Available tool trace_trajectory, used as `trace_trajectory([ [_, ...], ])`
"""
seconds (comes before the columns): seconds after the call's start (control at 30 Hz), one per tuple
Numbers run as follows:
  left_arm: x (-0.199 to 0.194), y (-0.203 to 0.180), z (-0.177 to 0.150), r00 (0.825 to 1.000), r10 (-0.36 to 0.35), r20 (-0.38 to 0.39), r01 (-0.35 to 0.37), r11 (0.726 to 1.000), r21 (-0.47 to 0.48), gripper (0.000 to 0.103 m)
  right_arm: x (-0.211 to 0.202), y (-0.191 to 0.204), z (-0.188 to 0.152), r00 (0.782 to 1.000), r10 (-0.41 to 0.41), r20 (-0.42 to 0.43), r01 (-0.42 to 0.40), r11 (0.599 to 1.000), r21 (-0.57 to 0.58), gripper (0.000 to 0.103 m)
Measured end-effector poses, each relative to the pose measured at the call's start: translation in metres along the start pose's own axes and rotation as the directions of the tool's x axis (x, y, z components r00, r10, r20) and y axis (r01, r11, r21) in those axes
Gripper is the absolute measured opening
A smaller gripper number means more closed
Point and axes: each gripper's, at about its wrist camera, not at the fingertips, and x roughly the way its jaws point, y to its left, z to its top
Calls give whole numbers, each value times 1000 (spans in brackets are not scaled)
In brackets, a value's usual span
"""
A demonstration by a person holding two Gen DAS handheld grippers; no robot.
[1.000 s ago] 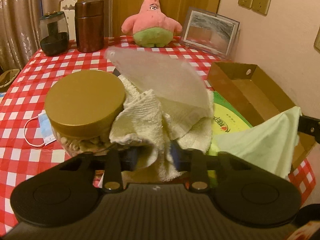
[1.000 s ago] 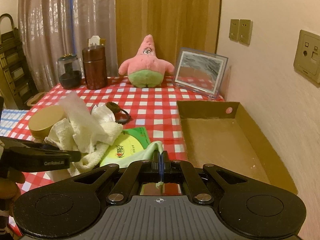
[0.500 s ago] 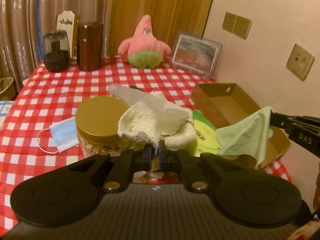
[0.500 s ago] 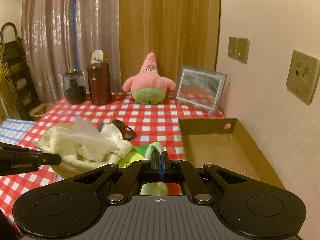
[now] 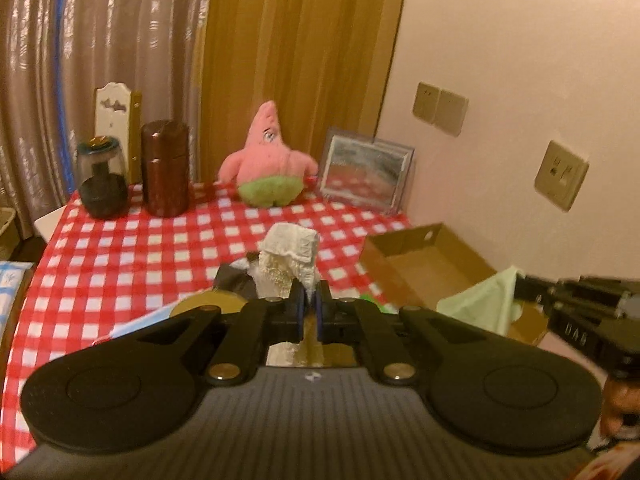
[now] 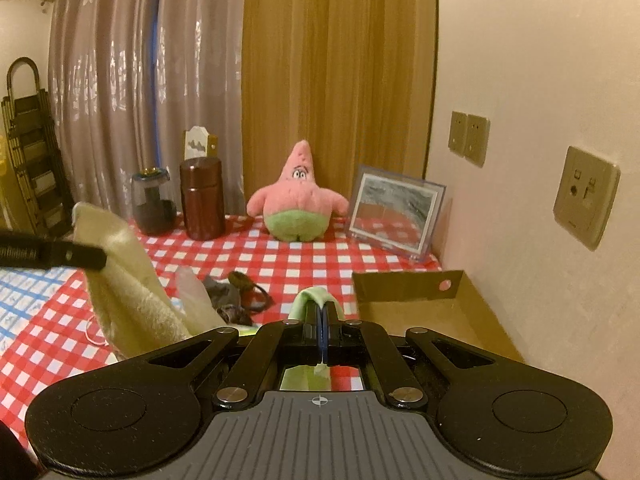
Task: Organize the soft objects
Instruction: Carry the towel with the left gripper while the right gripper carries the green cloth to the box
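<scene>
Pinching a cream towel (image 5: pixel 290 254) left of the cardboard box (image 6: pixel 432 312), the left gripper (image 5: pixel 308 312) lifts it; the right gripper (image 6: pixel 322 320) clamps a green cloth (image 5: pixel 480 304) beside the box; neither looks boxed yet.

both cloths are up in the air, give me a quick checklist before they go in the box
1. Left gripper shut on the white towel: ok.
2. Right gripper shut on the green cloth: ok.
3. White towel lifted off the table, as the right wrist view shows: ok.
4. Cardboard box open, visible floor bare: ok.
5. Green cloth over the box: cannot tell; in the left wrist view it hangs by the near corner.
6. Towel free of the clutter, the translucent bag beside it: cannot tell.
</scene>
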Motion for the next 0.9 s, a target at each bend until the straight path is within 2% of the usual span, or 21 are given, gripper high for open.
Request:
trace_trajectory([
  [0.47,-3,-19,90,994,-85,73,77,992,102,4,-10,-12,10,999,-12,33,12,1000,5,0],
  [0.7,-7,-49,129,984,-148,96,130,977,171,4,-20,-31,30,995,-33,93,31,999,19,0],
  [0.9,8,-86,150,970,-230,79,209,954,214,4,-28,-68,53,987,-76,143,68,996,57,0],
])
